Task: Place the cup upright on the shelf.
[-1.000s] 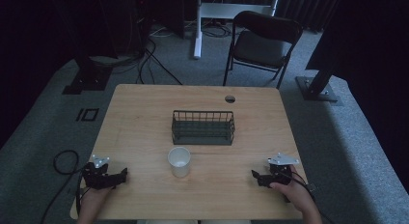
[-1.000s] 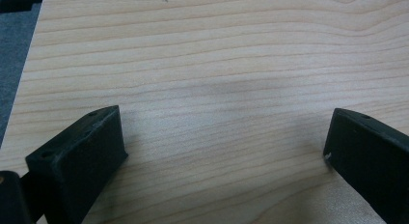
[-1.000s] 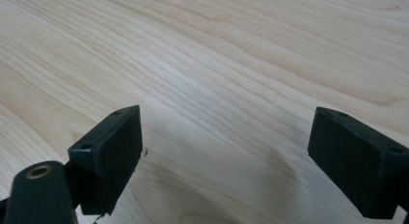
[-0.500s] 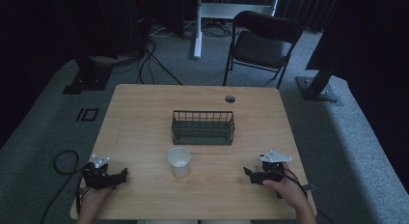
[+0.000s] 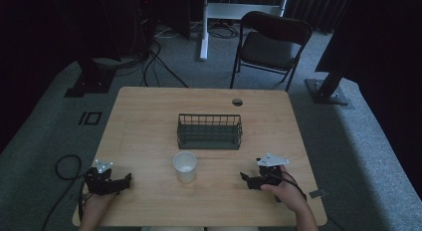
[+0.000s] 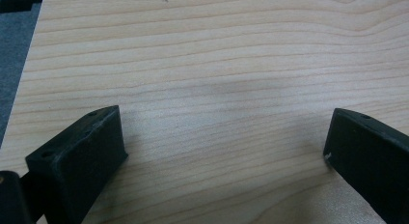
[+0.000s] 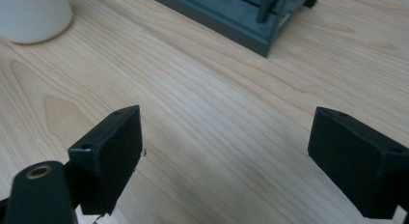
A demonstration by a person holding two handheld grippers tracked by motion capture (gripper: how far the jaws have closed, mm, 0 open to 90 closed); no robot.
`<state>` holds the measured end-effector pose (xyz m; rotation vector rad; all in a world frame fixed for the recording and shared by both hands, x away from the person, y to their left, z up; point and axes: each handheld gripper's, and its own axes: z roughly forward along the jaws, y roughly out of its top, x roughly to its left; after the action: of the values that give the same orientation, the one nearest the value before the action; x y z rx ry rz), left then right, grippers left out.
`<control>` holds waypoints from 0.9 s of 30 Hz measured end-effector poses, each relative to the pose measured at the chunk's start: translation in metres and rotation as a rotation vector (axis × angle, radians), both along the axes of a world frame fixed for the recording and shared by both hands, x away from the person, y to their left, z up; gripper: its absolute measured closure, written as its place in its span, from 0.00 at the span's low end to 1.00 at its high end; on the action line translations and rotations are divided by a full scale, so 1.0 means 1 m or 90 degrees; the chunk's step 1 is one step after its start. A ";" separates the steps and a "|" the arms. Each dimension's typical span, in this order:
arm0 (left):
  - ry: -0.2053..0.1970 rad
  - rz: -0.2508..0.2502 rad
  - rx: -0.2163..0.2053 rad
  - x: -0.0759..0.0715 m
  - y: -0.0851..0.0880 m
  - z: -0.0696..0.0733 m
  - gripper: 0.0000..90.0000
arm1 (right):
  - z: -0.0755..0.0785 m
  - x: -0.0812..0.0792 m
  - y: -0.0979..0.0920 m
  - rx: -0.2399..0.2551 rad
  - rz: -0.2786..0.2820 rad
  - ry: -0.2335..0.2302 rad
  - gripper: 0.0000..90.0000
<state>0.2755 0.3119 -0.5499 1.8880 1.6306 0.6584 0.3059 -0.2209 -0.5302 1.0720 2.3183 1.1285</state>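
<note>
I can read no text, label, brand, number or sign anywhere: my table (image 5: pixel 149 121), the wire basket (image 5: pixel 209 131) and the white cup (image 5: pixel 184 166) carry no legible markings.

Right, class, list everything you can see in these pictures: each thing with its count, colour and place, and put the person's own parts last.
Table: one, light wood, centre of the high view.
Wire basket: one, dark green-grey, middle of the table, nothing visible inside.
Cup: one, white, upright, on the table on the person's side of the basket.
Round hole: one, dark, far edge of the table.
Folding chair: one, black, on the carpet beyond the table.
White stand: one, on the floor beyond the table.
Cables: several, black, on the grey carpet.
Left gripper: one, black, open, near left corner.
Right gripper: one, black, open, near right side.
Hands: two, one on each gripper.
</note>
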 end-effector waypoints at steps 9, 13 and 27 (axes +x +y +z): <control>0.000 0.000 0.000 0.000 0.000 0.000 0.01 | 0.002 0.001 0.016 0.000 0.021 -0.005 0.15; 0.000 0.000 0.000 0.000 0.000 0.000 0.01 | 0.003 0.001 0.023 0.005 0.036 -0.013 0.14; 0.000 -0.002 0.000 0.000 0.000 0.000 0.01 | 0.005 -0.002 0.054 0.011 0.094 -0.018 0.14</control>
<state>0.2757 0.3122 -0.5499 1.8899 1.6275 0.6570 0.3040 -0.1672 -0.5252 0.8965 2.4032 1.2109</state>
